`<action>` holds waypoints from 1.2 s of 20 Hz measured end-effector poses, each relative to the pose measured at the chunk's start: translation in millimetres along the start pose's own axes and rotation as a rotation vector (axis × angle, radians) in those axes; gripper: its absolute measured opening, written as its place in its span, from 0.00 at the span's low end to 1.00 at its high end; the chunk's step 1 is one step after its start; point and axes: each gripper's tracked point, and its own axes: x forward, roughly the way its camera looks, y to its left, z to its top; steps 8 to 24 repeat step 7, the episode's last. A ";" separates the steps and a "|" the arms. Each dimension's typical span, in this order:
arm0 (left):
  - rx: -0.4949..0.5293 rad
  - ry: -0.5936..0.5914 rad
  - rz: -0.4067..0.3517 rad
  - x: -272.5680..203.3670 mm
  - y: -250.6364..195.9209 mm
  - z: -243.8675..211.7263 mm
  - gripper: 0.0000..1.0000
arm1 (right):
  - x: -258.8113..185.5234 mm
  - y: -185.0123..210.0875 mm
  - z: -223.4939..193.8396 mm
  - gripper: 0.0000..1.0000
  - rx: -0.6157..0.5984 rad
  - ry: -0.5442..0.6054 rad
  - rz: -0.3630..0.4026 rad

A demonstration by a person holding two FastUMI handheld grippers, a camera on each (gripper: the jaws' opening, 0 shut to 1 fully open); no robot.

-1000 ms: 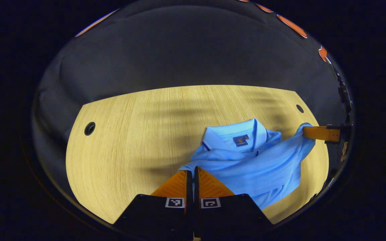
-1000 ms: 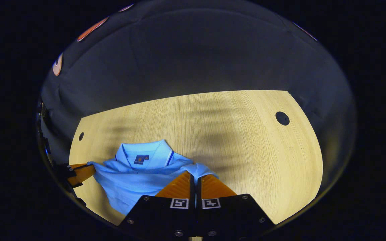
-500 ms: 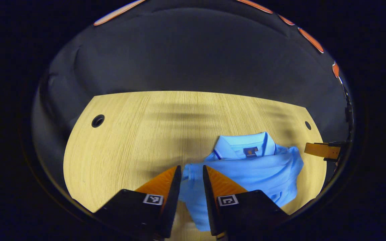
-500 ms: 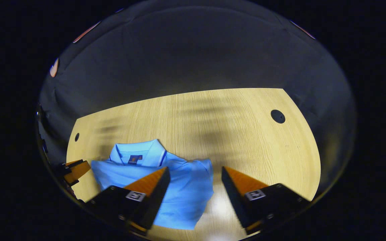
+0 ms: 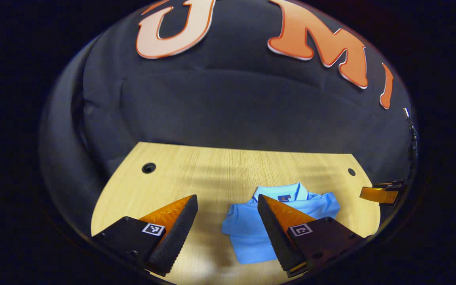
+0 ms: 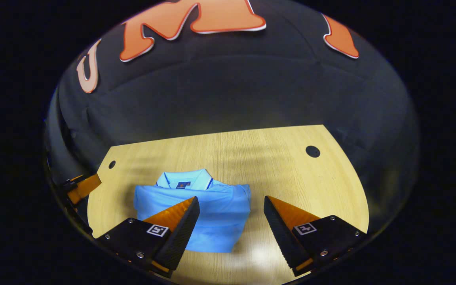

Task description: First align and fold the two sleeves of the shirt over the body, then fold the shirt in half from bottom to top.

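On the table (image 6: 283,174), the folded shirt (image 6: 216,209) lies flat, collar toward the wall.
Bare wood surrounds its edges. The left gripper (image 5: 228,202) and right gripper (image 6: 231,204) hover spread wide above it, holding nothing.

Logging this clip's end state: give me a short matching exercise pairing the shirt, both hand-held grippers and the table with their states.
Things:
1. light blue polo shirt
2. left hand-held gripper
3. right hand-held gripper
4. light wooden table

States:
A. open, fingers either side of the shirt's left edge
B. bearing the shirt
C. folded, collar showing
D. open above the shirt's right edge

Pairs: 1-C, 2-A, 3-D, 4-B
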 end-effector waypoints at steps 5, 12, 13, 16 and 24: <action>-0.019 -0.106 -0.005 -80.5 5.1 9.0 0.98 | -68.7 -0.7 -8.8 0.99 0.051 -0.072 0.018; -0.007 -0.149 -0.005 -102.8 7.8 7.6 1.00 | -88.7 2.3 -5.3 0.99 0.089 -0.135 0.035; -0.007 -0.149 -0.005 -102.8 7.8 7.6 1.00 | -88.7 2.3 -5.3 0.99 0.089 -0.135 0.035; -0.007 -0.149 -0.005 -102.8 7.8 7.6 1.00 | -88.7 2.3 -5.3 0.99 0.089 -0.135 0.035; -0.007 -0.149 -0.005 -102.8 7.8 7.6 1.00 | -88.7 2.3 -5.3 0.99 0.089 -0.135 0.035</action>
